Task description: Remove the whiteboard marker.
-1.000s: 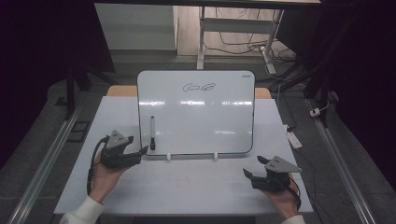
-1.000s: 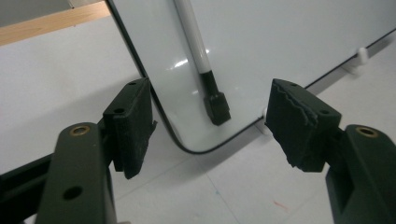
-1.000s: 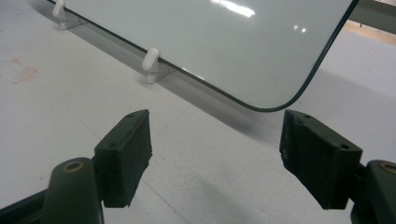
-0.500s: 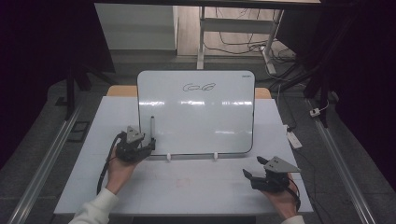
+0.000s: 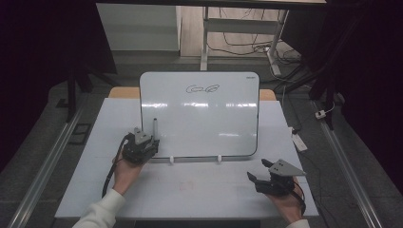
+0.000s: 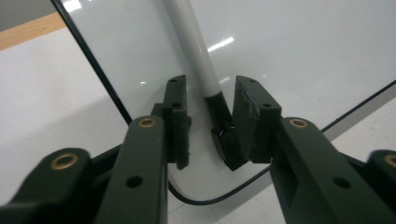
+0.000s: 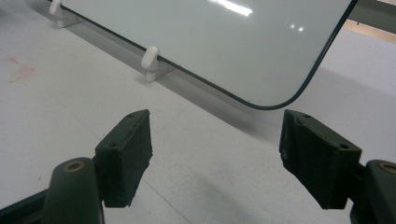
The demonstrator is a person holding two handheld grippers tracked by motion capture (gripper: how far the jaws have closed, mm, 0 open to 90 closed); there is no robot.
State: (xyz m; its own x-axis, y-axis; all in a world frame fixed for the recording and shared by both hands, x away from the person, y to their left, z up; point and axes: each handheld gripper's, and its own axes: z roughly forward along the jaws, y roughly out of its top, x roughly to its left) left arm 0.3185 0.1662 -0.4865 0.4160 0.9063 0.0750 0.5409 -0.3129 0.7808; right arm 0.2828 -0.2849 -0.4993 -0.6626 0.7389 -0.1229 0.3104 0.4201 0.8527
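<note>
A white marker [image 5: 154, 126] with a black lower end stands against the lower left of the upright whiteboard [image 5: 204, 118]. My left gripper [image 5: 148, 138] is at that marker. In the left gripper view the marker's black end [image 6: 219, 116] sits between the jaws of the left gripper [image 6: 210, 121], which have just been closing. The right-hand pad [image 6: 250, 112] touches it, and a gap remains at the other pad. Near the table's front right corner my right gripper [image 5: 258, 170] rests in a hand. Its jaws stand wide open [image 7: 215, 154] over bare table, with nothing between them.
The whiteboard [image 7: 210, 42] carries a small black scribble [image 5: 203, 88] near its top and stands on two white clip feet [image 5: 172, 159] [image 5: 219, 159]. A faint red stain [image 7: 21, 72] marks the white table [image 5: 190, 199]. A small white object [image 5: 298, 141] lies at the right edge.
My left gripper has moved right to the whiteboard's lower left corner, and its jaws have narrowed around the marker's black end. The right gripper has stayed still.
</note>
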